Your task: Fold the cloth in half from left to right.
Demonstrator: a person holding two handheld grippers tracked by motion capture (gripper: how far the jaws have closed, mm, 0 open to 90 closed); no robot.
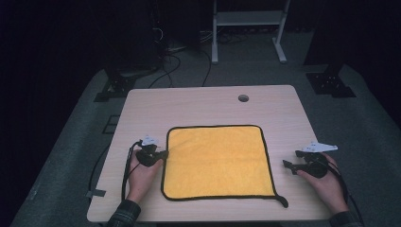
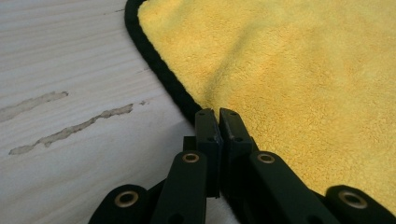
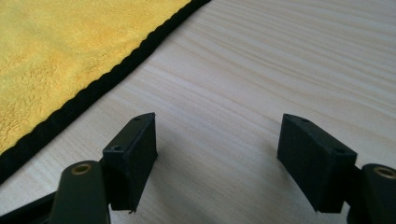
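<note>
Left claw clamps the cloth's edge; right claw rests agape.

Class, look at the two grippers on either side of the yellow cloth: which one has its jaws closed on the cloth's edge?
The left gripper: its jaws are pinched together on the black-trimmed left edge of the yellow cloth. The right gripper rests on the bare table, jaws apart, clear of the cloth.
</note>
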